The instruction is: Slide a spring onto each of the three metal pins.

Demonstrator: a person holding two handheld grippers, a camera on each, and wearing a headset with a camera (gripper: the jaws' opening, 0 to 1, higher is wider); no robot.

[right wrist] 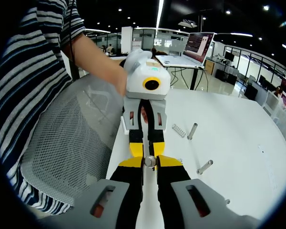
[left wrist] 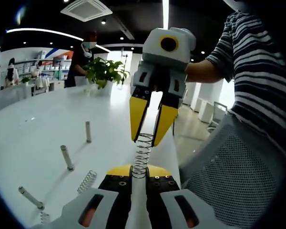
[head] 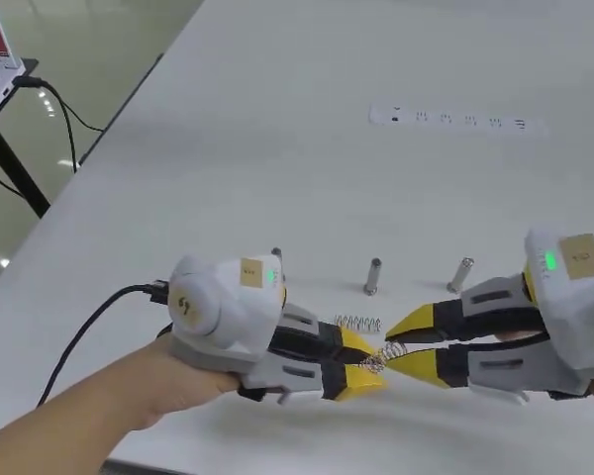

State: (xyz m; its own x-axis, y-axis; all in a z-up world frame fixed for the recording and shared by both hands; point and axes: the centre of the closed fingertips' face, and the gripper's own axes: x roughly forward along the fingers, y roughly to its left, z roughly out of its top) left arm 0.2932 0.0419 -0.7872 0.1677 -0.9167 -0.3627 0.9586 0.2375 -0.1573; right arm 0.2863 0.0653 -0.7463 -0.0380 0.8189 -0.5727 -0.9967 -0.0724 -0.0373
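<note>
Gripped spring (left wrist: 142,155) side-on in left gripper view, end-on in right gripper view

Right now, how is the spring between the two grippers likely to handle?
The spring, spanning the left gripper and right gripper, is thin open-coiled wire: probably light and bendy, easily squashed by hard jaws. Round-bodied, it would likely roll if dropped on the table.

I'm at a broad white workbench (head: 277,129) with a power strip (head: 458,120) on its far side, glossy pale floor (head: 99,40) off to my left, a grey mesh chair (right wrist: 71,143) at the edge, a leafy plant (left wrist: 106,71) beyond, a strip light (left wrist: 165,12) glowing on the dark ceiling (left wrist: 133,19).
</note>
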